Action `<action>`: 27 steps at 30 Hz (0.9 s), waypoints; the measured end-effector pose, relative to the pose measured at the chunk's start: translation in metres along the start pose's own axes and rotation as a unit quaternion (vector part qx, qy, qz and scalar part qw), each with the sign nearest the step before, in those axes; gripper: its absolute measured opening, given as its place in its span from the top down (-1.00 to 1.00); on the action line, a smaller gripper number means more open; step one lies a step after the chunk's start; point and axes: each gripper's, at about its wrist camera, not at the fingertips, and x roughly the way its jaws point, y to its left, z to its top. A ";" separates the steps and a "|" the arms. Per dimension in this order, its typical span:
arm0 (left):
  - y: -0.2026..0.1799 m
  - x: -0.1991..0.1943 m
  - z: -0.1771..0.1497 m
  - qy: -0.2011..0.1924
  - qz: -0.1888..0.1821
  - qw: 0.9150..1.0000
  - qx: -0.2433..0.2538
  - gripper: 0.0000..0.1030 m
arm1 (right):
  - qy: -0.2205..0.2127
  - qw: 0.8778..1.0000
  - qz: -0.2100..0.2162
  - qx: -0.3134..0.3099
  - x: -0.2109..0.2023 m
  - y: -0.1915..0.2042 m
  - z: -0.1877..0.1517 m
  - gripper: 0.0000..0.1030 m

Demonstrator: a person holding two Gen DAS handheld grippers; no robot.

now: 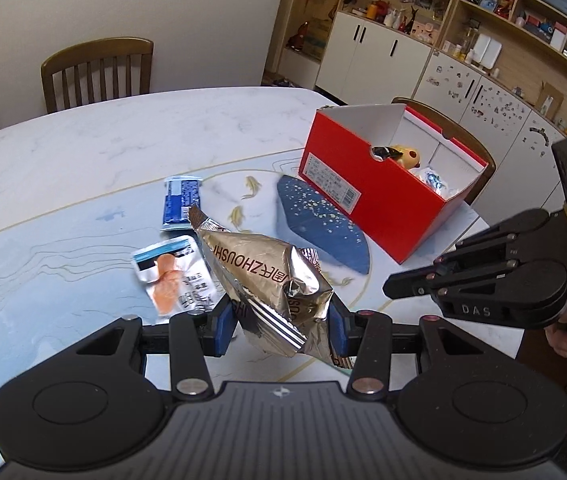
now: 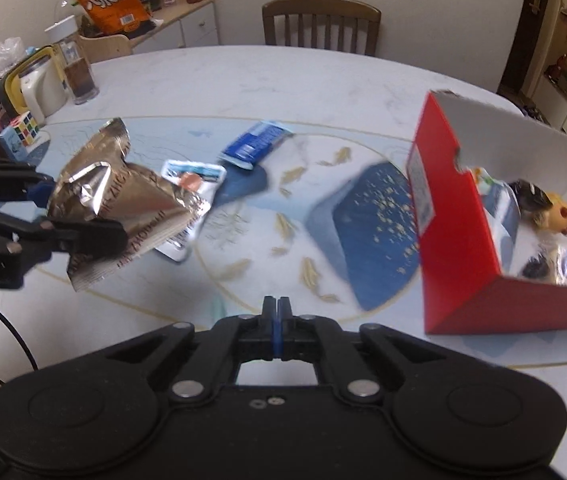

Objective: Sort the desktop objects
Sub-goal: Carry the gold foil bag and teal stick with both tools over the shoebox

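The left gripper (image 1: 279,320) pinches the crinkly foil snack bag (image 1: 267,276) low between its pads, a light, slippery thing best held by its seam, while the right gripper (image 2: 278,312) sits pressed together, empty.

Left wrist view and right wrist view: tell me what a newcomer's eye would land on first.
First, the crumpled gold foil snack bag, pinched between the fingers of the left gripper and lifted above the patterned table mat. Next, the open red cardboard box to the right on the table, with small toys inside. The right gripper hangs shut and empty near the box.
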 end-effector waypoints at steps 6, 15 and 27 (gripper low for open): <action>0.000 0.005 -0.003 0.007 0.008 1.000 -0.010 0.13 | 0.012 1.000 0.021 -0.008 0.008 0.000 -0.012 0.63; 0.017 0.006 -0.021 0.026 0.011 0.999 -0.029 0.13 | 0.060 0.997 0.030 -0.028 0.051 0.029 -0.028 0.51; 0.032 -0.004 -0.025 0.022 0.007 0.999 -0.033 0.13 | 0.053 0.998 0.019 -0.026 0.057 0.041 -0.021 0.80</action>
